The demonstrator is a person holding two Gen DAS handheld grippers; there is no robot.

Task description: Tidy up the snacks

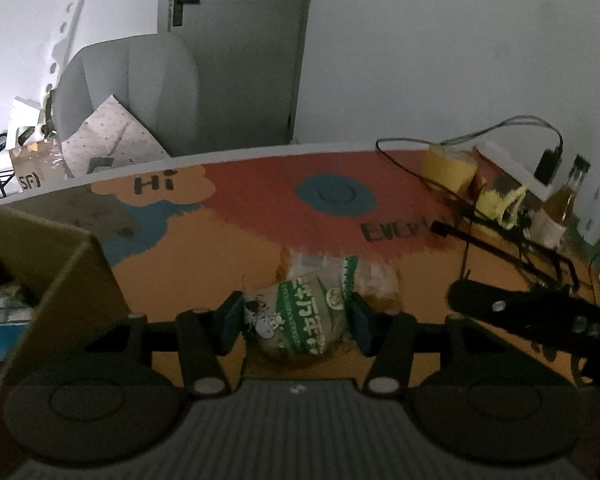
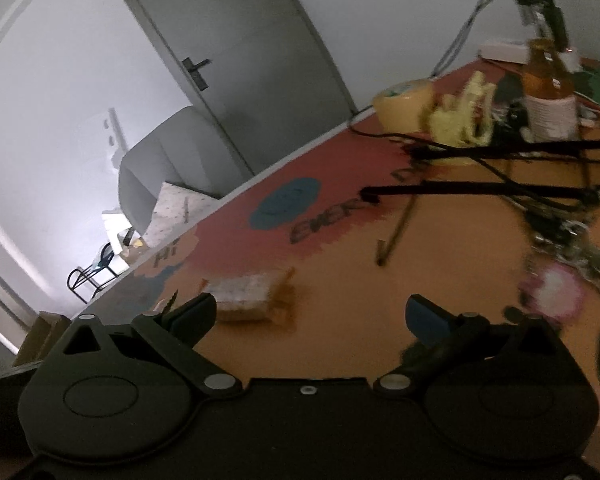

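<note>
In the left wrist view my left gripper (image 1: 296, 316) is shut on a green and white snack packet (image 1: 300, 316), pads pressing both its sides, just above the colourful table (image 1: 220, 256). A clear wrapped snack (image 1: 376, 280) lies right behind it. An open cardboard box (image 1: 60, 276) stands at the left, close to the gripper. In the right wrist view my right gripper (image 2: 312, 312) is open and empty above the table. The clear wrapped snack (image 2: 248, 296) lies just beyond its left finger (image 2: 192, 316).
A yellow tape roll (image 1: 450, 168), a yellow cloth (image 1: 500, 200), a bottle (image 1: 560, 208) and black cables and a wire rack (image 1: 520, 248) crowd the table's right side. A pink and white object (image 2: 552, 292) lies at the right in the right wrist view. A door and white wall stand behind.
</note>
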